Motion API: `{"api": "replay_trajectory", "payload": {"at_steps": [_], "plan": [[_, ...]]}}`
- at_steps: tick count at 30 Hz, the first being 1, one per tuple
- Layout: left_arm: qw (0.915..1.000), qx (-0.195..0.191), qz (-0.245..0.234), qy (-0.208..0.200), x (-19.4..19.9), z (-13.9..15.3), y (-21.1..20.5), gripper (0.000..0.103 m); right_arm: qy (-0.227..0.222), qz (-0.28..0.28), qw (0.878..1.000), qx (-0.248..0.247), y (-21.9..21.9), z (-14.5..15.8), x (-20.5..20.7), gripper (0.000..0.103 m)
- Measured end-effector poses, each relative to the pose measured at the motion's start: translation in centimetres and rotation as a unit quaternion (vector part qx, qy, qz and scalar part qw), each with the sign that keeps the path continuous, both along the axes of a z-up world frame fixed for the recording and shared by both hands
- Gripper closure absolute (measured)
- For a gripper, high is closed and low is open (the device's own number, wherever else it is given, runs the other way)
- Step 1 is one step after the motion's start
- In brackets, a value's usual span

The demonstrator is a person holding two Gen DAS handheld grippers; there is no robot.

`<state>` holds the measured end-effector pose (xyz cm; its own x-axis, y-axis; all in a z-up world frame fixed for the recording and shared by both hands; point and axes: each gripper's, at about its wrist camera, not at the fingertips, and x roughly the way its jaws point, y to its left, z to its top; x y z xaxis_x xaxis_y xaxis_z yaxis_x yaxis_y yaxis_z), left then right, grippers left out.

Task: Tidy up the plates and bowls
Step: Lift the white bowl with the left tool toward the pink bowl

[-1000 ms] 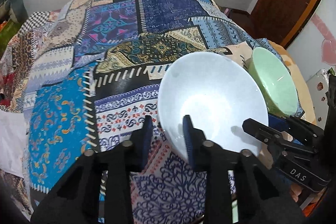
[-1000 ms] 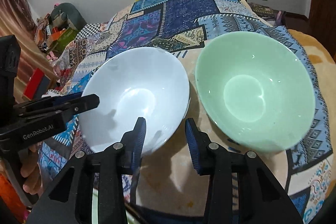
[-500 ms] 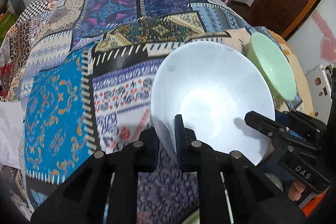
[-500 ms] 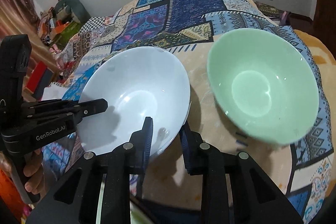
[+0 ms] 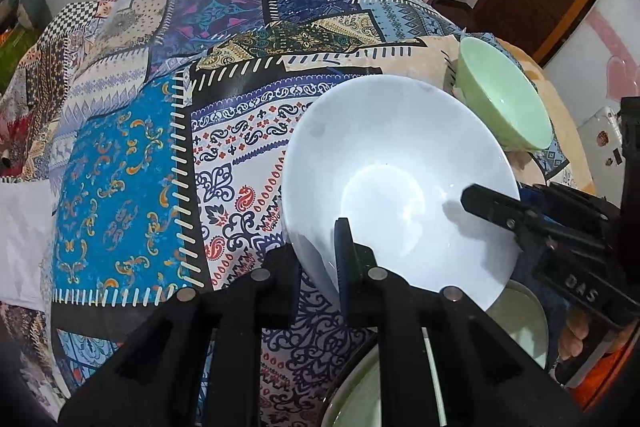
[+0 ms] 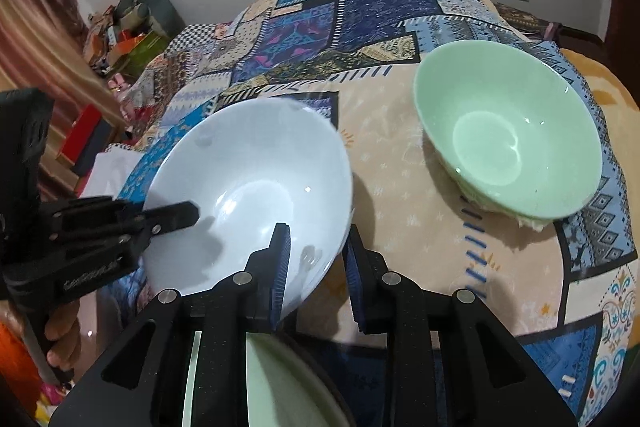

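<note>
Left wrist view first: nearest the lens, the left gripper (image 5: 320,267) is clamped on the near rim of the white bowl (image 5: 396,187), one pad inside the wall, one outside. Right wrist view tells the same story from the other side, with the right gripper (image 6: 316,267) pinching the bowl's rim close to the camera, jaws straddling the wall and pressing it. So the person has the bowl caught at two rim points, tilted, its far edge toward the patchwork cloth (image 5: 132,163). Just under both tools sits a pale green plate (image 6: 280,379), partly hidden by the fingers.

Further out, well apart to the right, the green bowl (image 6: 508,139) rests on the cloth, untouched.

The step looks like a two-handed carry of the white bowl, probably to nest with the green one. To do it well, both grips need to stay even so the smooth glazed wall does not pivot or slip; level it before moving, travel slowly, and clear the plate below without knocking it.
</note>
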<state>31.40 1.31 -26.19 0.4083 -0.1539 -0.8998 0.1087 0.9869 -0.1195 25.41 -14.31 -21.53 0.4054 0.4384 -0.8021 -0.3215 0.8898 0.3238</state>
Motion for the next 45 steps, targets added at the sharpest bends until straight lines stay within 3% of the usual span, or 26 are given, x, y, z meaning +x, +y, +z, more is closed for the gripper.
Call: {"api": "replay_trajectory", "payload": {"at_steps": [3,9,29,45], "plan": [[1.0000,0.003,-0.001,-0.006,-0.1,0.1,-0.2,0.088,-0.004,-0.003,1.000,-0.001,0.3,-0.2,0.1,0.087],[0.9998,0.006,0.003,-0.021,-0.4,0.9,-0.2,0.088,-0.020,-0.014,1.000,-0.001,0.2,0.8,-0.5,0.089],[0.9961,0.002,0.026,-0.084,-6.6,8.2,1.3,0.089,-0.074,0.001,0.997,0.014,1.4,6.6,-4.3,0.089],[0.9929,-0.008,0.053,-0.106,-13.5,11.0,5.0,0.089,-0.091,0.033,0.995,0.024,4.6,8.9,-8.4,0.089]]}}
